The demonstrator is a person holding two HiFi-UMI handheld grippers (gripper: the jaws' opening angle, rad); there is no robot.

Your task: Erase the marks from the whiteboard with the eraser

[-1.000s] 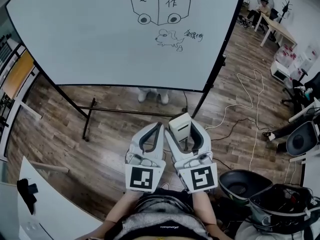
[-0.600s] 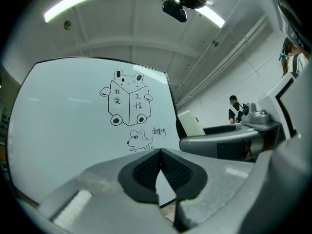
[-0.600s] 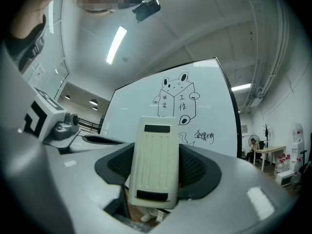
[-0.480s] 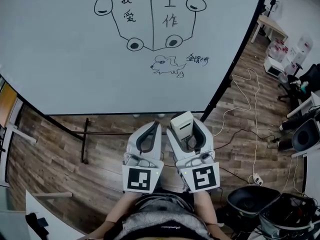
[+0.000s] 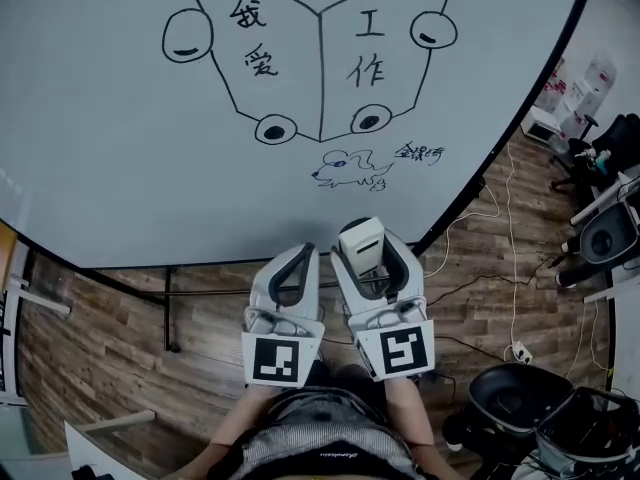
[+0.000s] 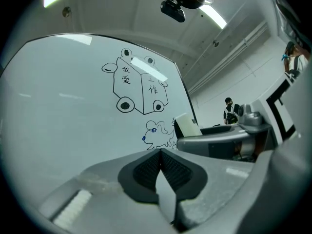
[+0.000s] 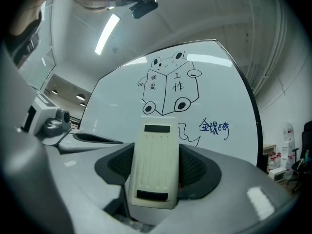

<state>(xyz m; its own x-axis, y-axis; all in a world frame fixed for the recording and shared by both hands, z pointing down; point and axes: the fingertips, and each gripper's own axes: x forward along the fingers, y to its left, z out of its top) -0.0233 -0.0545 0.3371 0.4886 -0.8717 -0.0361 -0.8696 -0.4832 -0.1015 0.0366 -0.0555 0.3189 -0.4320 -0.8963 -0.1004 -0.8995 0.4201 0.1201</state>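
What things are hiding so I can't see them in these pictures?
- Top of the box drawing: cut off by the head view's upper edge.
- Mouse doodle: mostly behind the eraser in the right gripper view.
- Person in the left gripper view: too small for detail.

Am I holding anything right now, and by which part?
The right gripper holds the eraser, jaws clamped on its two long sides, its far end poking out toward the whiteboard. The left gripper has its jaws together, with nothing held.
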